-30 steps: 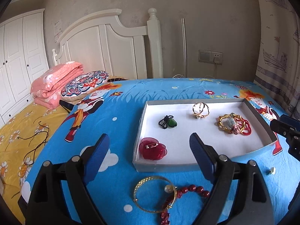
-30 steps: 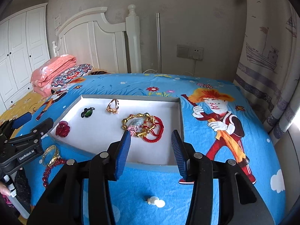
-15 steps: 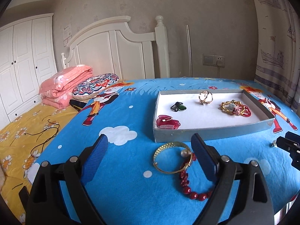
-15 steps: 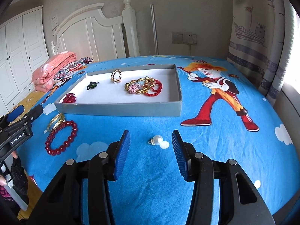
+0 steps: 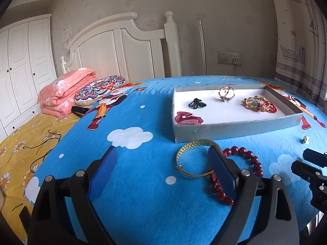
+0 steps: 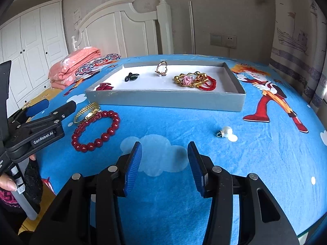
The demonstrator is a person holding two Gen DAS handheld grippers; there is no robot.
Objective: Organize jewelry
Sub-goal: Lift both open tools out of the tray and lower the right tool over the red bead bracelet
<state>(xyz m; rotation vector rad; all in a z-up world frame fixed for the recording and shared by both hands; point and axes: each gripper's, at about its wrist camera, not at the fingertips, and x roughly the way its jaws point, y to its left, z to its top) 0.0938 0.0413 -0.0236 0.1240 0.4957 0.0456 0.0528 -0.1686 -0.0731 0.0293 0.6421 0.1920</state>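
Reaching for loose pieces seems the step in hand: the left claw (image 5: 161,169) hangs spread beside the gold bangle (image 5: 194,159) and red bead bracelet (image 6: 96,130) on the bed, outside the grey tray (image 6: 163,101). The right claw (image 6: 164,163), half-spread and empty, must next shift toward the pearl earring (image 6: 225,131).

The left gripper (image 5: 161,175) is standing with its blue pads spread wide, nothing between them, angling downward. The right gripper (image 6: 165,167) is hanging about half open, also empty, tilted down. At the lower left of the right wrist view, fingers (image 6: 8,182) are wrapping what seems to be the left gripper's handle
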